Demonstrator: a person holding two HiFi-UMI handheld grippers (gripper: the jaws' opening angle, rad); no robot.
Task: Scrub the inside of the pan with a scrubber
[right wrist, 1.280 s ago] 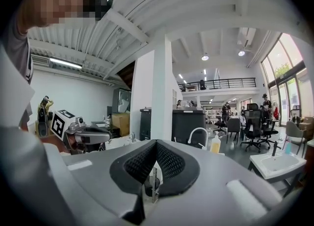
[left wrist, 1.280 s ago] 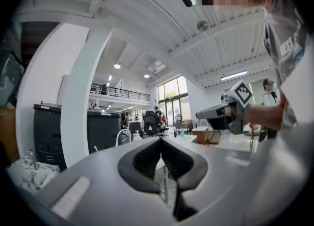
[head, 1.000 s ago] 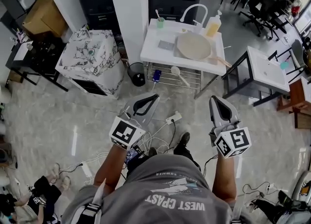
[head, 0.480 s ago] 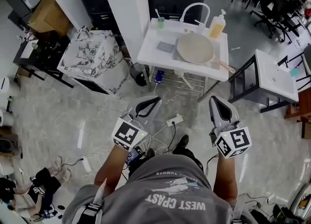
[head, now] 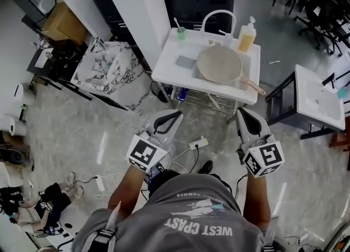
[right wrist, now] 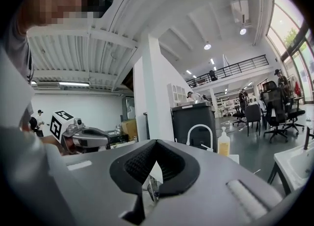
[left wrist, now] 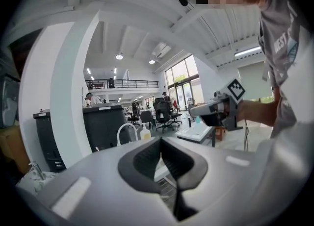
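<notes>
From the head view, the white sink stand (head: 164, 70) carries a beige pan (head: 219, 64) lying in its basin, wooden handle toward the stand's right front corner. A grey scrubber (head: 185, 62) lies flat on the left part of the top, just beside the pan's rim. Along the back edge stand a green cup (head: 180, 32) with a stick-like utensil in it, a white faucet (head: 217, 18) and a bottle (head: 246, 37) of yellow liquid. The left gripper (head: 169, 116) and right gripper (head: 244, 115) hang over the floor, short of the stand.

In the left gripper view, the left gripper (left wrist: 160, 140) has its jaws pressed together on nothing.

In the right gripper view, the right gripper (right wrist: 156, 143) is likewise closed and empty, with the faucet (right wrist: 200, 133) and bottle (right wrist: 223, 145) beyond.
</notes>
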